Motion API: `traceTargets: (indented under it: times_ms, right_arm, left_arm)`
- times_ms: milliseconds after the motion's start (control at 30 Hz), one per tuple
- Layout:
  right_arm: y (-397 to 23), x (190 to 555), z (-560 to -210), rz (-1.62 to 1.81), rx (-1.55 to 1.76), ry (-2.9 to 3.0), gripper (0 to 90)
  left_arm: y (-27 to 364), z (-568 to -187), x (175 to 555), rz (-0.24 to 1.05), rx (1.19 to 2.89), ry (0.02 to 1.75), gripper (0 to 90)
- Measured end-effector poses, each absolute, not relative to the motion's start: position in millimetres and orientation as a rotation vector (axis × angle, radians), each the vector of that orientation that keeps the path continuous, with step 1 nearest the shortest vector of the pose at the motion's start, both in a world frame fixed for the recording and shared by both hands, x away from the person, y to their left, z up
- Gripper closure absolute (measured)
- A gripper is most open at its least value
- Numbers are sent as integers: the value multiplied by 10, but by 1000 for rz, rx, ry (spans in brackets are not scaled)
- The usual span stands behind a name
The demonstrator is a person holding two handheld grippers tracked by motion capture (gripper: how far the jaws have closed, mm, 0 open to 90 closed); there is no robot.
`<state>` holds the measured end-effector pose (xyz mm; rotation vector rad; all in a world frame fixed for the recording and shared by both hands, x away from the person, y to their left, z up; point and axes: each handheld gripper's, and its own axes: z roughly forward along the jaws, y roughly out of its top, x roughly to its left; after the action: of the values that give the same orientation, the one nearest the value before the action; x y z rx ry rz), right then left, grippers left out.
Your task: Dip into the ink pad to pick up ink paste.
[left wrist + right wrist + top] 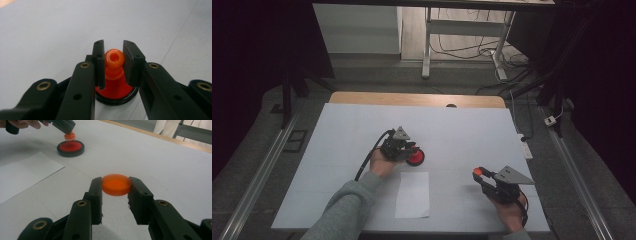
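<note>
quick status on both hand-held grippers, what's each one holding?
Left hand-held gripper: closed on the orange stamp, over the red ink pad.
Right hand-held gripper: closed on the orange lid.

We see a lab or test room: a white-covered table (362, 125), dark curtains at left and right, loose cables (462, 50) and a desk frame (428, 45) far behind.
</note>
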<state>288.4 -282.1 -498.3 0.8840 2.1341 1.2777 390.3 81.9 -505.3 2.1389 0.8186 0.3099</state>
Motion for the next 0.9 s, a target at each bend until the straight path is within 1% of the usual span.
traceTargets:
  times_ms: [333, 400, 533, 900]
  right_arm:
    - [-2809, 2889, -4988, 1273, 869, 2147, 643]
    - [-2808, 2888, -4988, 1273, 871, 2148, 643]
    - [-2813, 2891, -4990, 1278, 876, 2145, 643]
    - [-2809, 2889, -4986, 1270, 869, 2151, 643]
  left_arm:
    - [824, -5187, 3908, 299, 2143, 823, 727]
    - [833, -5193, 3909, 291, 2135, 827, 728]
    - [821, -5189, 3889, 317, 2156, 811, 729]
    - [817, -5193, 3897, 306, 2151, 826, 731]
